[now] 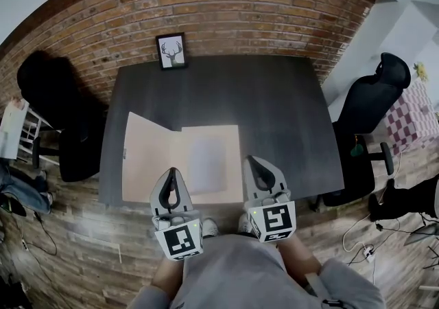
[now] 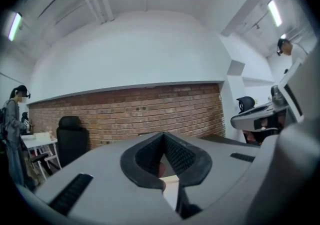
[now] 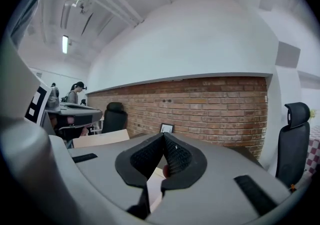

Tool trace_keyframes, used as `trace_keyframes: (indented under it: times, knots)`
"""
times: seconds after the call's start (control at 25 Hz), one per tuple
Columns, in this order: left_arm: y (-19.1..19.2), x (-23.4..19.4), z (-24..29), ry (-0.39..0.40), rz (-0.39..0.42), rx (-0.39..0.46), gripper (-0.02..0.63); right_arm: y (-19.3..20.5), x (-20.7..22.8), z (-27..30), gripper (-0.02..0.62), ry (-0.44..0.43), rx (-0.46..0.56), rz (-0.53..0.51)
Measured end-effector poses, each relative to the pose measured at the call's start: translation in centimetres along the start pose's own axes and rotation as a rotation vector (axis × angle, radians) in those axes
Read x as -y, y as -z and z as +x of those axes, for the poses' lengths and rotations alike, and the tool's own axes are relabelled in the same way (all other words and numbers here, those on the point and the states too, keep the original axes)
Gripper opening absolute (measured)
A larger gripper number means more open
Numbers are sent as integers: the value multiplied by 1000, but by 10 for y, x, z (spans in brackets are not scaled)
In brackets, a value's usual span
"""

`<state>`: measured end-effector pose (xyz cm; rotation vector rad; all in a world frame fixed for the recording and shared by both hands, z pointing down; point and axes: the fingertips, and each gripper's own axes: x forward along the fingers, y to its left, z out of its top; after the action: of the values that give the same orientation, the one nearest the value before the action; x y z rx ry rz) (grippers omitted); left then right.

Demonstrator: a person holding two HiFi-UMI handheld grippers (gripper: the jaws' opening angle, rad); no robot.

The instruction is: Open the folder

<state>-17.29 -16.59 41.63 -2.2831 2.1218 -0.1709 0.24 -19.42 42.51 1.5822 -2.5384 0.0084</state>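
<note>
- So, both my grippers are clenched tight with nothing in them: the left gripper [image 1: 171, 172] and the right gripper [image 1: 253, 161] hang over the near edge of the table [image 1: 281, 108], jaws pressed together.
- The folder [image 1: 152, 156] sits on the near half of the table, right in front of me. Its cover is swung out to the left, with a white sheet [image 1: 206, 161] showing on the right half. Looks pretty much open to me.
- Handling guess: it's thin card, so light and bendy, not fragile but easy to crease.
- It lies flat, so pinching from above is a pain. If the cover needs more of a push, I'd take it at its free outer edge or a corner.
- The loose sheet could slide, so go slow.
</note>
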Motion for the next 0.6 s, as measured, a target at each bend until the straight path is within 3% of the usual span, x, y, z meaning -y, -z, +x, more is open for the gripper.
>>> trace_keyframes:
  times: [0.24,0.6]
  knots:
    - [0,14,4,71,-58,4,2,-6,1,-6,0,14,28,1]
    - [-2,22,7,89,-63,3,2,-9,2,-8,-2,16,60,-1]
